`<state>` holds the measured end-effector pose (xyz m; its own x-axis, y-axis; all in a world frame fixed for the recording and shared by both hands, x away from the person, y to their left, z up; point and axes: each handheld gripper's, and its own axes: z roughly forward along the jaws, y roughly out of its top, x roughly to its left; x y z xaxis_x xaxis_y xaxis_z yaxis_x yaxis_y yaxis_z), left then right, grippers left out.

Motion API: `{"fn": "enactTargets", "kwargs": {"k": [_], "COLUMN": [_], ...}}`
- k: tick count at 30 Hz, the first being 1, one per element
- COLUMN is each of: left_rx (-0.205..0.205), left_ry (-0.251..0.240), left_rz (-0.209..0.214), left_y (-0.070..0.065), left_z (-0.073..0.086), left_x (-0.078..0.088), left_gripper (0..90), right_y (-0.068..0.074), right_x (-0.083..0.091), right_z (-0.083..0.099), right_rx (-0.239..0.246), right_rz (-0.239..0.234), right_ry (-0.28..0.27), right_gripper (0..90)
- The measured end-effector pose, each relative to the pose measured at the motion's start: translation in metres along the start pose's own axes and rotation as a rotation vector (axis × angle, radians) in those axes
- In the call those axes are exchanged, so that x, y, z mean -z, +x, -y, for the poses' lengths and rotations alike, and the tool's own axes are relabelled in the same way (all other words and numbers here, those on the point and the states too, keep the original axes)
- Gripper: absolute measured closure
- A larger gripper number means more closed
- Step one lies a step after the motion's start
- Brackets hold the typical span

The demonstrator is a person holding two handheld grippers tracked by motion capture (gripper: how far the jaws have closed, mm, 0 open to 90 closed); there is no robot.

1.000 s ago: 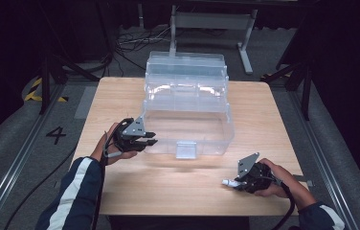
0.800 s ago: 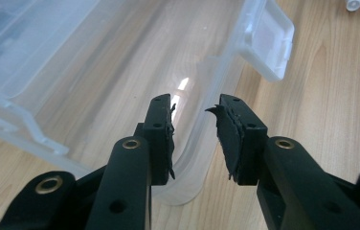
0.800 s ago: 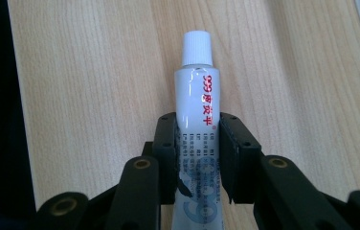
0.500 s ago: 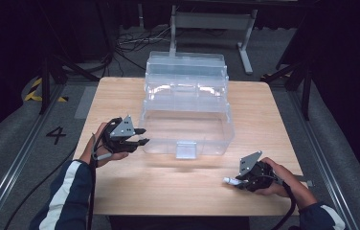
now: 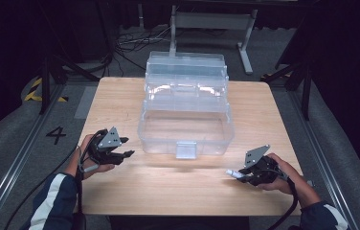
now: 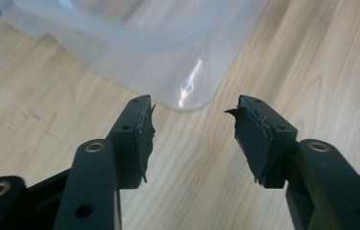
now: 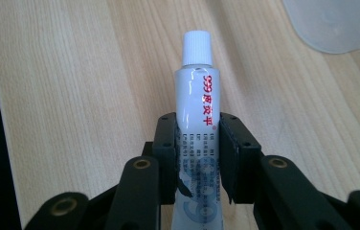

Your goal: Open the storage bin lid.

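Observation:
A clear plastic box (image 5: 185,120) with its lid up stands at the middle of the wooden table (image 5: 120,96). My left gripper (image 5: 125,147) hovers just left of the box's front left corner (image 6: 187,96), open with nothing between its jaws, which have just been opening. My right gripper (image 5: 235,175) sits near the table's front right, shut on a white ointment tube (image 7: 196,120). The tube (image 5: 232,173) has a white cap and red print and sticks out ahead of the jaws.
The box's open lid (image 5: 186,67) leans back toward the far edge. A grey latch (image 5: 185,150) hangs on its front wall. Bare wood lies between the two grippers. Dark floor, cables and stand legs surround the table.
My left gripper has drawn back from the box toward the table's left front, and its jaws stand wider apart. The right gripper and tube have stayed put.

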<state>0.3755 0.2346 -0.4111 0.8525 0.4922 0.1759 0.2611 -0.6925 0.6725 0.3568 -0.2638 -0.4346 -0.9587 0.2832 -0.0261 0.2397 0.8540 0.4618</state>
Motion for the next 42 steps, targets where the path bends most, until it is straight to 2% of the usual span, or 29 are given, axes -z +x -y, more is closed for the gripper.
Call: {"fn": "enactTargets", "kwargs": {"k": [2,4,5,8,10,15,21,24,28,32,42], "left_rx": [0.017,0.041,0.043,0.095,0.112,0.135,0.166,0.192,0.209,0.216,0.220], "left_ry": [0.023,0.040,0.041,0.016,0.031,0.070,0.085,0.073,0.053,0.010,0.005], "left_rz": [0.019,0.043,0.040,0.062,0.059,0.060,0.064,0.075,0.068,0.056,0.048], "left_y": [0.000,-0.002,-0.003,-0.003,-0.003,-0.001,-0.001,-0.001,-0.002,-0.005,-0.006], "left_z": [0.008,0.017,0.021,0.031,0.037,0.048,0.058,0.062,0.065,0.070,0.071], "left_x": [-0.004,-0.010,-0.011,-0.015,-0.018,-0.024,-0.029,-0.031,-0.031,-0.032,-0.032], "left_gripper": [45.3,33.4,32.9,27.5,25.1,24.2,22.9,22.5,20.9,18.1,17.3], "right_y": [-0.001,-0.002,-0.003,-0.006,-0.008,-0.012,-0.020,-0.023,-0.026,-0.028,-0.034], "right_x": [0.003,0.006,0.007,0.010,0.014,0.023,0.033,0.037,0.042,0.047,0.060], "right_z": [0.000,0.000,0.000,0.000,0.000,0.000,-0.002,-0.004,-0.008,-0.012,-0.019], "right_rx": [0.007,0.001,-0.003,-0.007,-0.017,-0.028,-0.052,-0.053,-0.049,-0.044,-0.033], "right_rz": [0.010,0.020,0.022,0.040,0.045,0.063,0.092,0.102,0.115,0.126,0.153], "right_ry": [-0.001,-0.007,-0.013,-0.011,-0.016,-0.033,-0.048,-0.042,-0.046,-0.051,-0.065], "right_gripper": [70.9,70.9,70.9,70.9,70.9,70.9,70.9,70.9,70.9,70.9,70.9]}}
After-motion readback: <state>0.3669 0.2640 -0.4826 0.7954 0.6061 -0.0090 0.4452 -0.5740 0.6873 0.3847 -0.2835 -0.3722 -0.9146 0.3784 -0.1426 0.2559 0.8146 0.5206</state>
